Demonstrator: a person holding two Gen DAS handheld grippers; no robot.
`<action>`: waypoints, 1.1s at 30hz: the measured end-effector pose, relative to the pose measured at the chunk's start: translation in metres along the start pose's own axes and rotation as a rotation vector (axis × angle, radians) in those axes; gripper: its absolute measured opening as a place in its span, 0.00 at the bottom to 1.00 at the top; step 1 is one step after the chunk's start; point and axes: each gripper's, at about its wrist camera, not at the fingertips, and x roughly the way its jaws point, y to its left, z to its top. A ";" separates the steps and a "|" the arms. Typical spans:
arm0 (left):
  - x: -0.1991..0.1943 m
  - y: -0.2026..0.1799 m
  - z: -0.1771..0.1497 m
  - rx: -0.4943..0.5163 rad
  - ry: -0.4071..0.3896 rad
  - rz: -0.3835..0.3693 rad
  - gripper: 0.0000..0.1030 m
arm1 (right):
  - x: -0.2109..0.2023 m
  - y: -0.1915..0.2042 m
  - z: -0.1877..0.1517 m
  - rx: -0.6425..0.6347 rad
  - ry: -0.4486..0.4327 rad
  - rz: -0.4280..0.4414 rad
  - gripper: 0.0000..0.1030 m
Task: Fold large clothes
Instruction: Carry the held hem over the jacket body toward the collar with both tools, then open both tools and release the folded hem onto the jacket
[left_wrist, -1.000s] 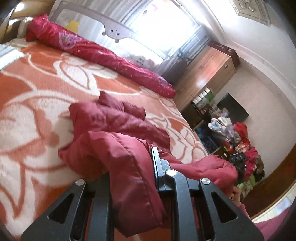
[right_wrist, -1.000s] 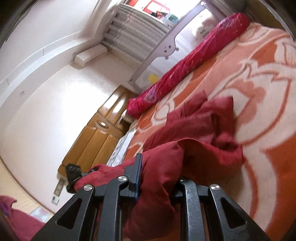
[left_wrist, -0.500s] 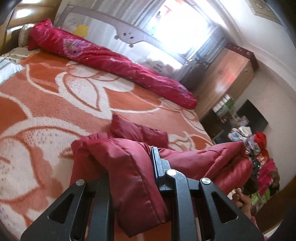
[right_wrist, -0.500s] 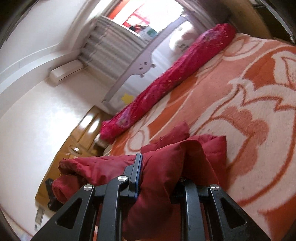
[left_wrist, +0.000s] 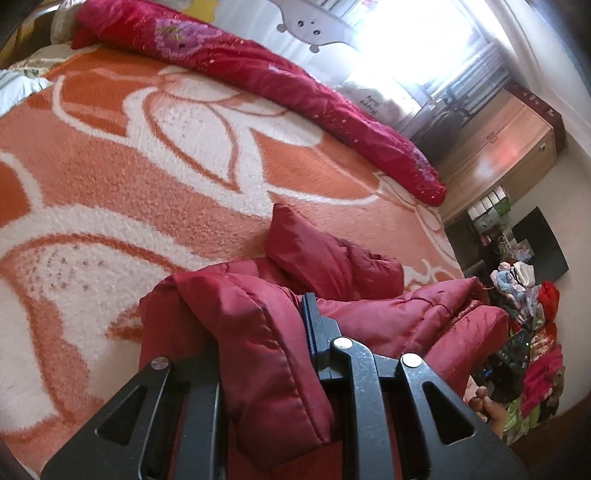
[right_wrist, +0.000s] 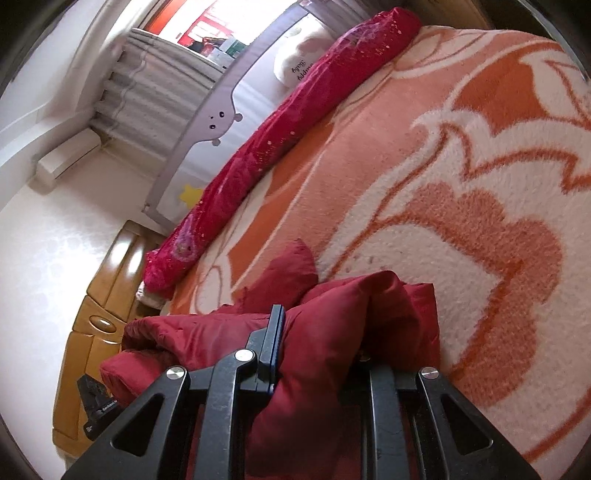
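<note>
Left wrist view: the left gripper (left_wrist: 266, 332) is clamped on a dark red quilted padded jacket (left_wrist: 369, 317), bunched over an orange-and-white floral fleece blanket (left_wrist: 147, 155).

Right wrist view: the right gripper (right_wrist: 317, 332) pinches the jacket's (right_wrist: 332, 332) other end.

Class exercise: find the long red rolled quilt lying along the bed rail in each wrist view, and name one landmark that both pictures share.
Left wrist: rolled quilt runs from upper left down to right of centre.
Right wrist: it runs diagonally from top right to lower left.
Shared landmark: grey bed rail behind it.
</note>
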 end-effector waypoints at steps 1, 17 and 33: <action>0.004 0.001 0.001 -0.002 0.003 0.002 0.15 | 0.003 -0.002 0.000 0.000 0.000 -0.004 0.18; 0.034 0.011 0.018 -0.058 0.046 0.039 0.19 | 0.035 -0.008 0.005 -0.009 -0.002 -0.112 0.18; -0.081 -0.055 -0.037 0.171 -0.110 -0.042 0.36 | 0.058 -0.010 0.008 0.004 -0.007 -0.153 0.17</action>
